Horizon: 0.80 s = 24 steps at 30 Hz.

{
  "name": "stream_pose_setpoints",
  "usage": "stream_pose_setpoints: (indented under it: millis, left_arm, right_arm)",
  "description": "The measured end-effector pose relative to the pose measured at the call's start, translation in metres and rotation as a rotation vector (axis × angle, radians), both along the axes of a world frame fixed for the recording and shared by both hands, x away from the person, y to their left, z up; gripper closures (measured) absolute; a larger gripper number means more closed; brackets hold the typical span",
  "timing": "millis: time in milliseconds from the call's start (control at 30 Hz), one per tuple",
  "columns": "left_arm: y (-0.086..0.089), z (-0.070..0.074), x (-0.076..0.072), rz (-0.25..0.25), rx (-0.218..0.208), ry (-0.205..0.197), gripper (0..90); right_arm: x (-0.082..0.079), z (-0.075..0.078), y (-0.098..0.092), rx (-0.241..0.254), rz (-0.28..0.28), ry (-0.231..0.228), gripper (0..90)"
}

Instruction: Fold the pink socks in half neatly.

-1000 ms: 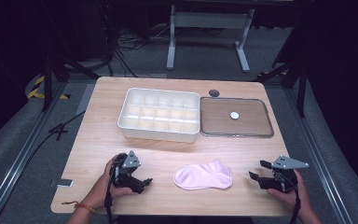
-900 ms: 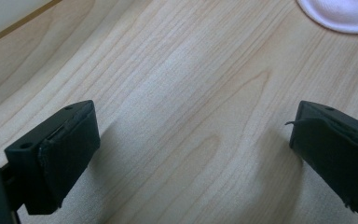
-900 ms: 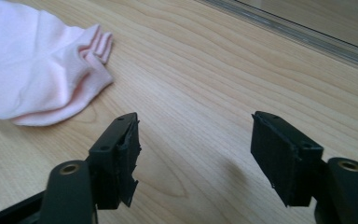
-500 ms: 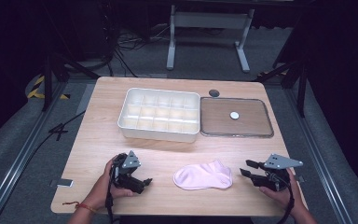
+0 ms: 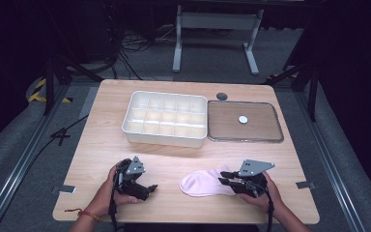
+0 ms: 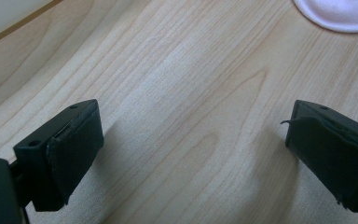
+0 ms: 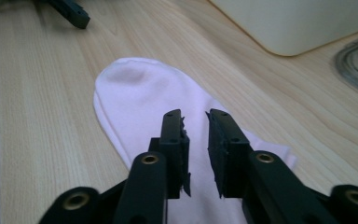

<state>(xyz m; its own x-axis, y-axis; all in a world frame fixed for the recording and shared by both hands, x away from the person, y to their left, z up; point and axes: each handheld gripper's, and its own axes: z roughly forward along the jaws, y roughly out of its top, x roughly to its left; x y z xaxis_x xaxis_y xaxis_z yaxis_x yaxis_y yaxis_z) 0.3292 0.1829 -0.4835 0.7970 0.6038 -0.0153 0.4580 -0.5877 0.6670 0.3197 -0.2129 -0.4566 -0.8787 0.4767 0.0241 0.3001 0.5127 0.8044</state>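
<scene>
Pink sock (image 5: 204,182) lies flat on the desk (image 5: 174,154) near its front edge, its cuff end under my right gripper (image 7: 196,140), whose fingers have just been closing and stand narrow above the fabric, not yet pinching it. I should dip lower to catch both layers. My left gripper (image 5: 145,188) rests wide, holding nothing.

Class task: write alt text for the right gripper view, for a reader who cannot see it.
The right gripper reaches over a flat pale pink fabric sock on a light wooden table. Its two black jaws stand close together with a narrow gap, having just been closing, above the sock rather than pinching it. A white plastic divided tray sits beyond.
</scene>
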Motion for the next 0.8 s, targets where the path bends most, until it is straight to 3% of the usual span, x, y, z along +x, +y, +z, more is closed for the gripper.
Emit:
stream_pose_setpoints:
  millis: [100, 200, 333, 367, 433, 500, 733, 800]
  left_arm:
    - [0.000, 0.001, 0.000, -0.002, 0.013, -0.002, 6.0]
    - [0.000, 0.003, -0.001, 0.024, 0.001, -0.001, 14.4]
    - [-0.001, 0.006, -0.001, 0.059, 0.000, 0.001, 21.2]
    - [-0.001, 0.006, -0.001, 0.069, -0.008, 0.001, 29.3]
    - [-0.003, 0.007, 0.001, 0.083, -0.038, 0.027, 30.9]
    - [-0.009, 0.008, 0.003, 0.077, -0.081, 0.056, 37.7]
    - [-0.048, 0.009, 0.002, 0.023, -0.089, 0.071, 43.2]
    - [-0.055, 0.010, 0.001, 0.010, -0.110, 0.077, 44.1]
  right_arm:
    - [0.001, -0.004, 0.011, -0.011, 0.022, 0.013, 83.8]
    - [0.001, -0.009, 0.022, -0.039, 0.058, 0.022, 88.4]
    - [0.002, -0.014, 0.030, -0.056, 0.071, 0.025, 88.7]
    - [0.002, -0.017, 0.034, -0.067, 0.082, 0.034, 88.8]
    - [0.002, -0.019, 0.036, -0.074, 0.086, 0.037, 88.9]
    - [0.001, -0.023, 0.040, -0.071, 0.094, 0.041, 89.0]
    - [-0.005, -0.024, 0.046, -0.070, 0.087, 0.027, 89.2]
    - [-0.007, -0.024, 0.048, -0.068, 0.084, 0.027, 89.2]
